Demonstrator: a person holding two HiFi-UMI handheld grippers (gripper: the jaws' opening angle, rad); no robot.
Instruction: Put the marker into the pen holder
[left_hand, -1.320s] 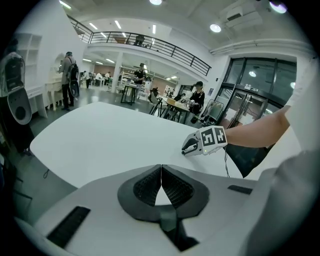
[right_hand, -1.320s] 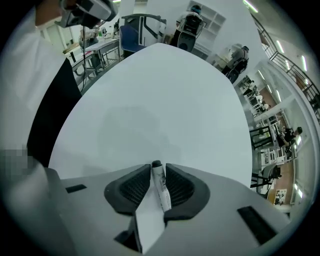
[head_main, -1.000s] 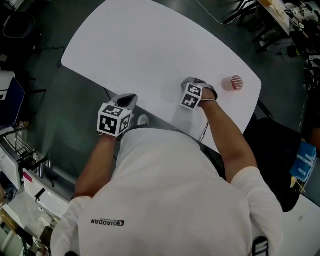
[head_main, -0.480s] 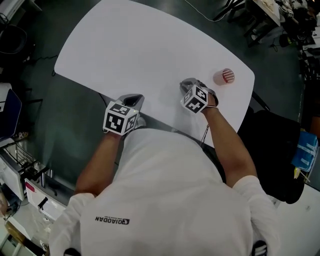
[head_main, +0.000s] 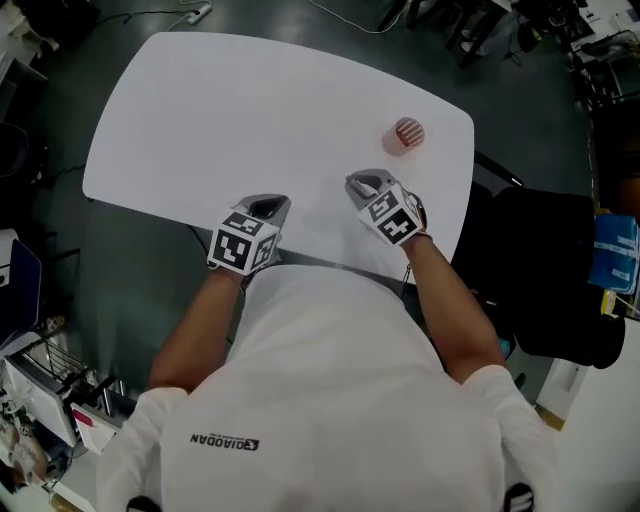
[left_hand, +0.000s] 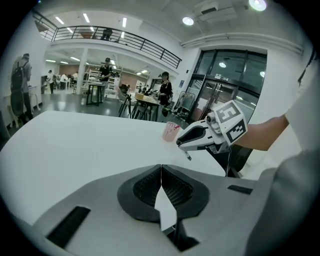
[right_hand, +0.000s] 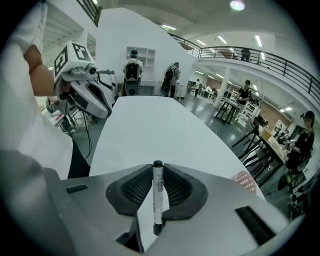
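A white marker (right_hand: 157, 197) with black ends stands upright between the pads of my right gripper (right_hand: 157, 187), which is shut on it over the near right part of the white table (head_main: 250, 110). Its tip (left_hand: 188, 157) pokes down below that gripper (left_hand: 192, 142) in the left gripper view. The pink mesh pen holder (head_main: 407, 132) stands near the table's far right corner, beyond my right gripper (head_main: 362, 187); it also shows as the pen holder (right_hand: 245, 181) and the pen holder (left_hand: 170, 131). My left gripper (head_main: 268, 207) is shut with nothing in it at the near edge; in its own view my left gripper (left_hand: 161, 186) has its pads touching.
A black chair (head_main: 545, 270) stands right of the table. Cluttered shelving (head_main: 40, 400) sits at lower left on the dark floor. People and desks fill the hall beyond the table in both gripper views.
The head view has shifted: the table and pen holder sit more to the left and higher. My right gripper has drawn a little nearer to me with the marker; the left has barely moved.
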